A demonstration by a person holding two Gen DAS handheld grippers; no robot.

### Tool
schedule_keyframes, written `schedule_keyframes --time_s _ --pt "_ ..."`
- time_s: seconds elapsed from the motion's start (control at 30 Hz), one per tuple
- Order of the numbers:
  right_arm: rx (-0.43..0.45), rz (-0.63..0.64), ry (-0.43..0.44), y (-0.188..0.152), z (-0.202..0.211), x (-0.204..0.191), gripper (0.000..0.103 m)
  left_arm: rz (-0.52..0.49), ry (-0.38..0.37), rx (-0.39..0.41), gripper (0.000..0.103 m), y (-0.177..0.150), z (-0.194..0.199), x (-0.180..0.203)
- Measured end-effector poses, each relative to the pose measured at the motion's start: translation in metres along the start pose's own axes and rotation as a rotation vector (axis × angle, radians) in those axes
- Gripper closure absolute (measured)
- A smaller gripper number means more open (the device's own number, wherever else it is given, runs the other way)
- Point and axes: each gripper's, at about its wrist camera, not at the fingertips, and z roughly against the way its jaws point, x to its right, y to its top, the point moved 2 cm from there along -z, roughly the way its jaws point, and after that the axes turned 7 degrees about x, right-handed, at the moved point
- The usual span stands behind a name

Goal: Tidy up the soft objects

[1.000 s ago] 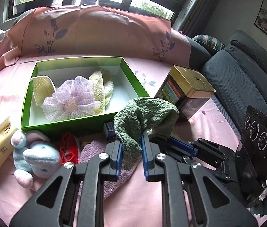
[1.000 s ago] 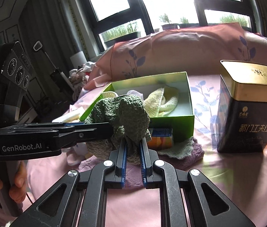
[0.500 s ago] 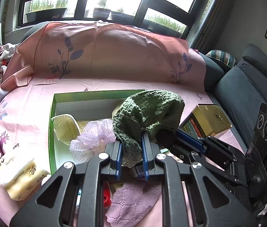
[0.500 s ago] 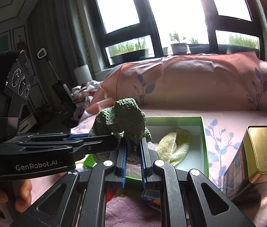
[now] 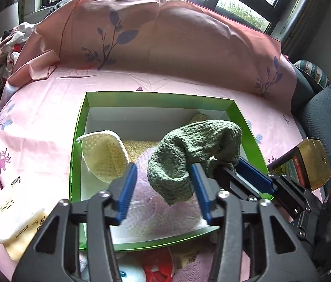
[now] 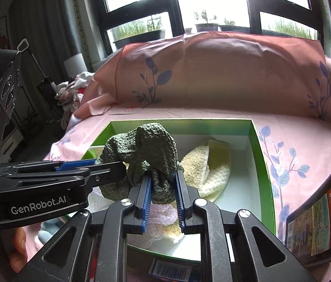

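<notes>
A: Where is the dark green knitted cloth seen?

B: It is seen hanging above the green open cardboard box with the white inside. In the left wrist view it is draped against the inner face of the right-hand finger of the left gripper, and nothing is pinched there. A wide gap is shown between that gripper's blue-padded fingers.

A: And the right gripper?

B: Its fingers are drawn narrow, and the cloth's lower fold is clamped between them. The rest of the cloth is bunched above and ahead of the fingertips. The left gripper is seen entering from the left of them, its tips touching the cloth.

A: What is seen under the fingers?

B: Below and between the left fingers, a pale lilac mesh puff is seen inside the box. Ahead and to the left of them, a cream waffle-weave cloth is folded upright. Ahead and to the right of the right fingers, a yellow towelling cloth is lying on the box floor.

A: And outside the box?

B: A gold-lidded dark tin is seen to the right of the right fingers, on the pink printed sheet. A pack of tissues is lying left of the left fingers.
</notes>
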Motion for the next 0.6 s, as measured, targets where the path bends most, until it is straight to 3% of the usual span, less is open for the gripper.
schedule_keyframes --time_s 0.07,0.23,0.3,0.4,0.6 --pt "0.001 -0.006 -0.009 -0.002 0.003 0.003 0.053 0.009 0.004 0.006 0.030 -0.002 0.003 -0.003" --pt "0.004 0.001 -0.045 -0.004 0.021 0.008 0.052 -0.011 0.047 -0.003 0.021 -0.009 0.015 -0.003" --pt "0.001 0.000 -0.072 -0.006 0.031 0.010 0.041 -0.025 0.063 -0.002 0.014 -0.013 0.022 -0.002" --pt "-0.002 -0.018 -0.099 -0.012 0.048 0.013 0.033 -0.039 0.079 0.005 0.001 -0.023 0.036 0.001" --pt "-0.027 -0.041 -0.122 -0.025 0.078 0.015 0.031 -0.058 0.107 0.014 0.001 -0.042 0.062 0.008"
